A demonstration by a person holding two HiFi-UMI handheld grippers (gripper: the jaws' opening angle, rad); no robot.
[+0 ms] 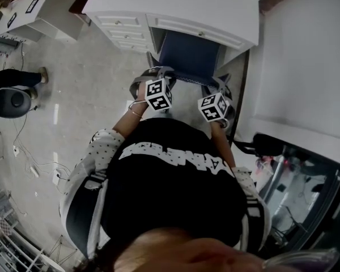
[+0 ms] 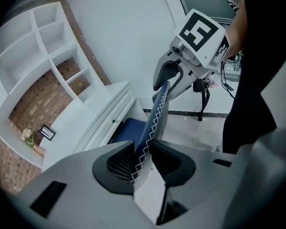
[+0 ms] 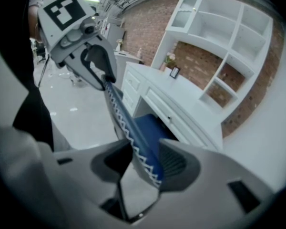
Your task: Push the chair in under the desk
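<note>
The chair has a blue seat (image 1: 188, 55) that sits partly under the white desk (image 1: 175, 7). Its thin backrest (image 1: 187, 79), edged with white zigzag stitching, runs between my two grippers. In the left gripper view, my left gripper (image 2: 143, 159) is shut on the backrest (image 2: 155, 116); the right gripper (image 2: 174, 75) clamps its far end. In the right gripper view, my right gripper (image 3: 145, 163) is shut on the backrest (image 3: 126, 123), with the left gripper (image 3: 93, 63) at the other end. The seat (image 3: 150, 128) points into the desk's (image 3: 181, 104) knee opening.
A drawer stack (image 1: 122, 30) flanks the knee opening on the left. A white wall (image 1: 306, 50) stands close on the right, with a dark rack (image 1: 306, 191) beside me. A black stool (image 1: 11, 102) and cables (image 1: 34, 163) lie on the floor at the left. White shelves (image 2: 52, 46) rise above the desk.
</note>
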